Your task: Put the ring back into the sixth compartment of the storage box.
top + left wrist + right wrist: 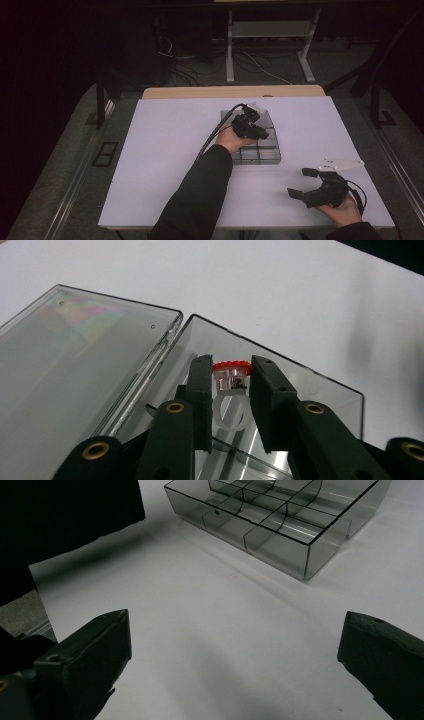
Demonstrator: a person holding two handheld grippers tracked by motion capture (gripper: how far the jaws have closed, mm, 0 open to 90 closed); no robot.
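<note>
A clear plastic ring with a red top [231, 385] is pinched between the jaws of my left gripper [229, 390], which is shut on it above a compartment of the smoky transparent box [300, 375]. The box's lid [75, 365] lies open flat beside it. From the high view, the left gripper [251, 129] hovers over the box [267, 152] at the middle of the white table. My right gripper [306, 184] rests open near the front right of the table, nothing between its jaws [230, 645]. The divided box [280, 520] lies ahead of it.
The white table top [165, 150] has a wooden strip along its far edge [200, 92]. The person's dark sleeve [195, 200] crosses the table's front middle. Table legs and cables stand on the floor beyond.
</note>
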